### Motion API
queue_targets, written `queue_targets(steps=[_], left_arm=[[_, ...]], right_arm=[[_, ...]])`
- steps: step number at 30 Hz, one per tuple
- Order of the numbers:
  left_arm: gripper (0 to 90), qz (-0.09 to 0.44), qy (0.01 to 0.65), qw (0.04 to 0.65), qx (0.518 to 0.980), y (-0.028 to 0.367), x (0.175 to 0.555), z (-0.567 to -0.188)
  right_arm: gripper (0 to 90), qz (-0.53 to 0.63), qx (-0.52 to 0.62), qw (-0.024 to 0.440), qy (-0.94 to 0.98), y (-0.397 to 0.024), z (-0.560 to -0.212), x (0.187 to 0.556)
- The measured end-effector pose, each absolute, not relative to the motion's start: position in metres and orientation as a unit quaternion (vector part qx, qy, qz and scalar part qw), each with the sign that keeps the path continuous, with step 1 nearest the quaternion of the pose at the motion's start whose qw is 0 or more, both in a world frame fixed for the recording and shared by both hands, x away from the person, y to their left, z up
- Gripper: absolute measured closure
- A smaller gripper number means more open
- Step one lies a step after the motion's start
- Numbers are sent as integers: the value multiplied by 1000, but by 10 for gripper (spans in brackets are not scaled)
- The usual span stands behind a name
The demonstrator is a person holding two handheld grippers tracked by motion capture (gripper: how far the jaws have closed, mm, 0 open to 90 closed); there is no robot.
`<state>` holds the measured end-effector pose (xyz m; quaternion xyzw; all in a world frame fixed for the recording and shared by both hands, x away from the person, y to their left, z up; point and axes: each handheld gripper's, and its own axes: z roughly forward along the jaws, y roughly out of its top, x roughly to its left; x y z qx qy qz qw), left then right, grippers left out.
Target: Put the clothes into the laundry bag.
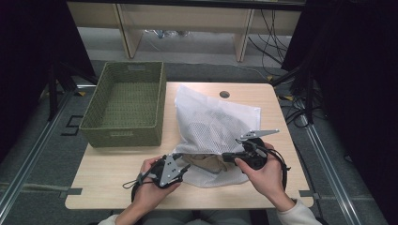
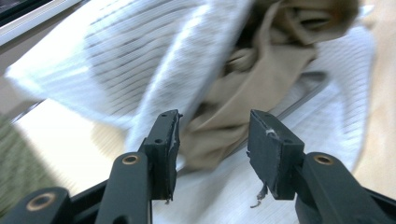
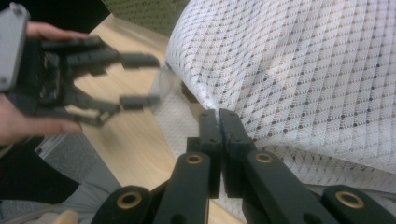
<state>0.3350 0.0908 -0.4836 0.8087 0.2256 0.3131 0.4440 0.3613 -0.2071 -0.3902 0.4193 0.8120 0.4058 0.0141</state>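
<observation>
Two hand-held grippers meet at the white mesh laundry bag (image 1: 211, 124) lying mid-table (image 1: 108, 183), at three o'clock from the green woven basket (image 1: 126, 103). The left hand-held gripper (image 2: 212, 135) gapes before beige cloth (image 2: 243, 88); the right hand-held gripper (image 3: 218, 122) pinches the bag's edge.

Bag ahead of you, basket to its left.
The mesh bag (image 1: 213, 124) lies on the table (image 1: 112, 171), its mouth toward you with the cloth (image 1: 206, 161) inside; the basket (image 1: 126, 104) sits just beside it, overhanging the table's left edge.
</observation>
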Motion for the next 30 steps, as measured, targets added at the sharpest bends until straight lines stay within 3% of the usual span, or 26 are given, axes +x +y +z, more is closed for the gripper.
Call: queue_targets(steps=[13, 19, 22, 27, 30], left_arm=[[464, 274, 275, 357, 850, 108, 368, -493], [500, 247, 291, 352, 855, 110, 373, -496], [594, 237, 290, 346, 860, 107, 375, -498], [852, 225, 290, 355, 860, 106, 376, -499], [868, 200, 296, 378, 854, 110, 364, -492]], right_arm=[[899, 390, 415, -4, 822, -202, -394, 356], [899, 393, 412, -4, 822, -204, -395, 356], [899, 388, 416, 0, 822, -203, -394, 355], [899, 388, 411, -3, 825, -204, -396, 358], [899, 377, 416, -3, 828, -203, -398, 356]])
